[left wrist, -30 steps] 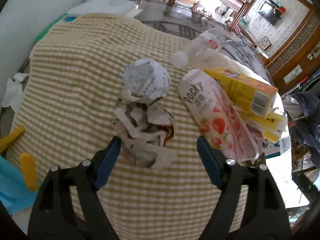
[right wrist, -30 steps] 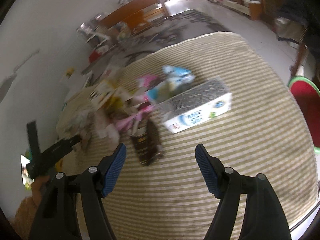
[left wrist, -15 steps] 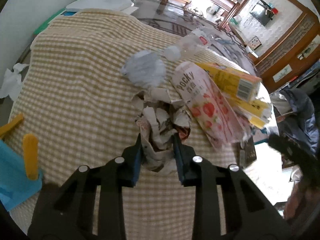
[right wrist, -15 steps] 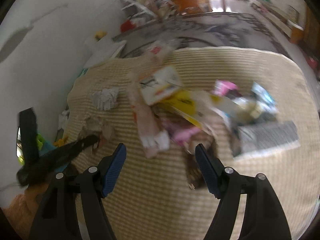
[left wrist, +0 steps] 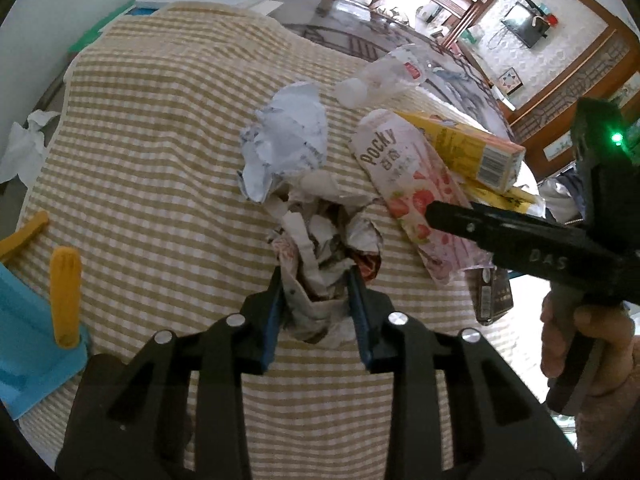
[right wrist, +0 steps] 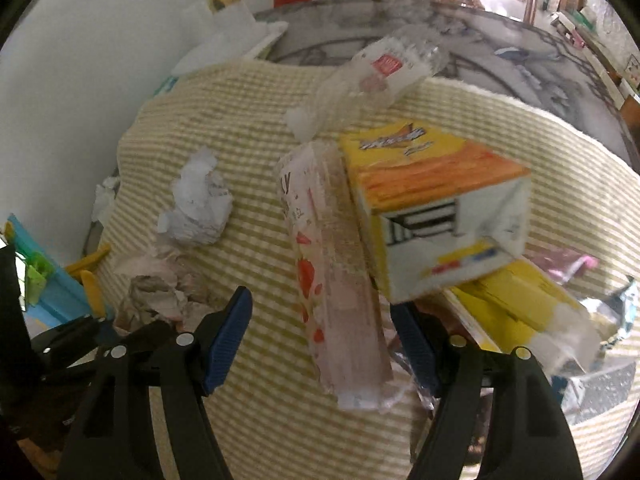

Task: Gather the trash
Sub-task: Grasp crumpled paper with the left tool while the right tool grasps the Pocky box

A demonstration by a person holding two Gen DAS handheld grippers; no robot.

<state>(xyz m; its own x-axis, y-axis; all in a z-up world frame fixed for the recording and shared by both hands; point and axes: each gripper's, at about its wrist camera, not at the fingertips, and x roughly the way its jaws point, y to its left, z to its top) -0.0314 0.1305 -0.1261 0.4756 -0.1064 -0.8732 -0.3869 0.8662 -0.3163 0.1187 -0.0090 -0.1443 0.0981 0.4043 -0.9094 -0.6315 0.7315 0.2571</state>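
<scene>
Trash lies on a yellow checked cloth (left wrist: 140, 128). My left gripper (left wrist: 318, 304) is shut on a crumpled paper wad (left wrist: 320, 256), which also shows in the right wrist view (right wrist: 160, 292). My right gripper (right wrist: 324, 336) is open, its jaws on either side of the near end of a pink Pocky strawberry box (right wrist: 332, 276); that box also shows in the left wrist view (left wrist: 408, 192). A second, white paper ball (left wrist: 284, 140) lies just beyond the wad. A yellow carton (right wrist: 436, 204) and a clear plastic bottle (right wrist: 372, 76) lie beside the Pocky box.
A blue bin with yellow clips (left wrist: 44, 312) sits at the cloth's left edge. White tissue (left wrist: 24, 148) lies on the floor to the left. Flat yellow packs (right wrist: 528, 312) and a dark wrapper (left wrist: 492, 296) crowd the right side. A white wall runs behind.
My left gripper closed on the crumpled paper wad. My right gripper swung left across the cloth, from the white box to straddling the Pocky box.
</scene>
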